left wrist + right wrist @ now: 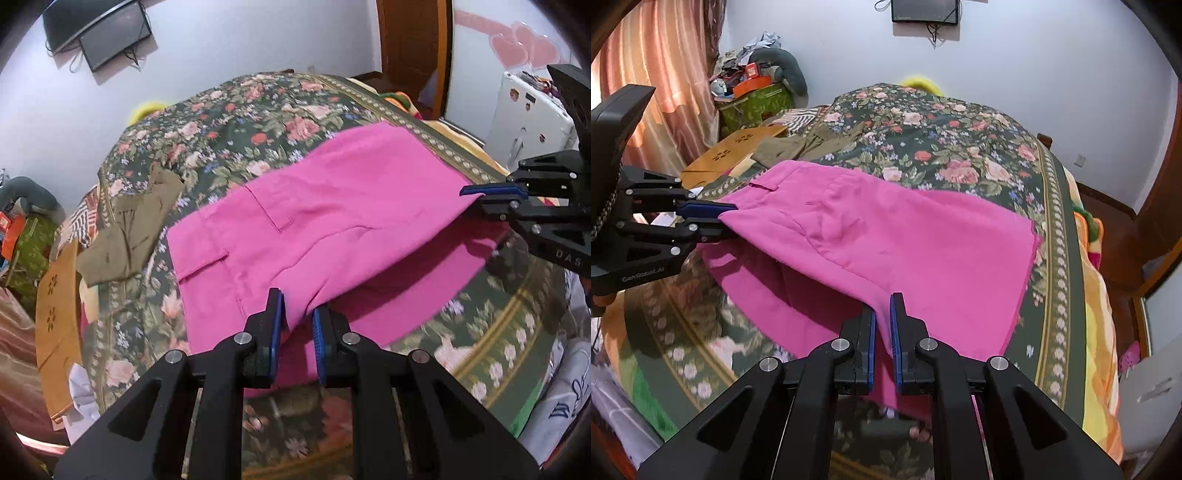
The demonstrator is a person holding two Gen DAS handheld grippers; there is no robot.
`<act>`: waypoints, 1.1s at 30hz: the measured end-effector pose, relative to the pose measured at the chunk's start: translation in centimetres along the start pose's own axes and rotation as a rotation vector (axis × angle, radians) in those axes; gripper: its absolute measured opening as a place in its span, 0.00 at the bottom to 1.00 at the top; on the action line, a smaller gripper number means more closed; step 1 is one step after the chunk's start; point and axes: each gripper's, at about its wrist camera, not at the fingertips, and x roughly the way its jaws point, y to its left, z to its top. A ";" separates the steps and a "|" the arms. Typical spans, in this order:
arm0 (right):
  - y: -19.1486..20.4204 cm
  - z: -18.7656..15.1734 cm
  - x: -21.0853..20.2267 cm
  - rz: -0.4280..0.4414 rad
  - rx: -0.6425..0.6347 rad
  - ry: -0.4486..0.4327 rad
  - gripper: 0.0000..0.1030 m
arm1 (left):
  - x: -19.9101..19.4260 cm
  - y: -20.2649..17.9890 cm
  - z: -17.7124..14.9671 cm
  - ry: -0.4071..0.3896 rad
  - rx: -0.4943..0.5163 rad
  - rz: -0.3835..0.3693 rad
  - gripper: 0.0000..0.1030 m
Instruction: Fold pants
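Pants [332, 206], pink, span between both claws above the floral bed [229, 110]. Left claw [297, 325] clamps one lifted edge; right claw [882, 321] clamps the other. Olive garment [129, 236] lies beyond left claw.

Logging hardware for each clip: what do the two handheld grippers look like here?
Both are matte black, with angular frames with triangular cut-outs, silver round pivot pins and flat fingers lined with ribbed blue pads. The left gripper shows white "GenRobot.AI" lettering on its side in the right wrist view; the right gripper shows "DAS" in the left wrist view. No sleeves are visible.
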 end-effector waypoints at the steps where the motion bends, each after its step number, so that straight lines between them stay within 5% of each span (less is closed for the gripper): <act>1: 0.0 -0.3 0.0 0.000 0.003 0.006 0.06 | 0.1 -0.2 -0.3 0.008 0.000 0.000 0.15; 6: 0.6 -1.6 -0.6 -0.001 0.004 0.026 0.06 | -0.1 -0.7 -1.3 0.012 -0.010 -0.001 0.16; 16: 0.3 -1.7 -3.8 0.032 0.074 -0.004 0.08 | -3.3 1.1 -2.4 0.013 -0.077 -0.122 0.22; 20: -0.4 -1.3 -4.6 0.041 0.127 -0.030 0.28 | -4.4 2.7 -2.1 -0.017 -0.132 -0.097 0.32; 23: -0.7 -1.0 -4.5 0.029 0.159 -0.043 0.32 | -3.7 4.5 -1.4 -0.009 -0.198 -0.080 0.33; 33: -2.2 -4.0 1.3 0.012 0.243 0.136 0.32 | 0.4 5.3 -2.9 0.070 -0.246 -0.060 0.33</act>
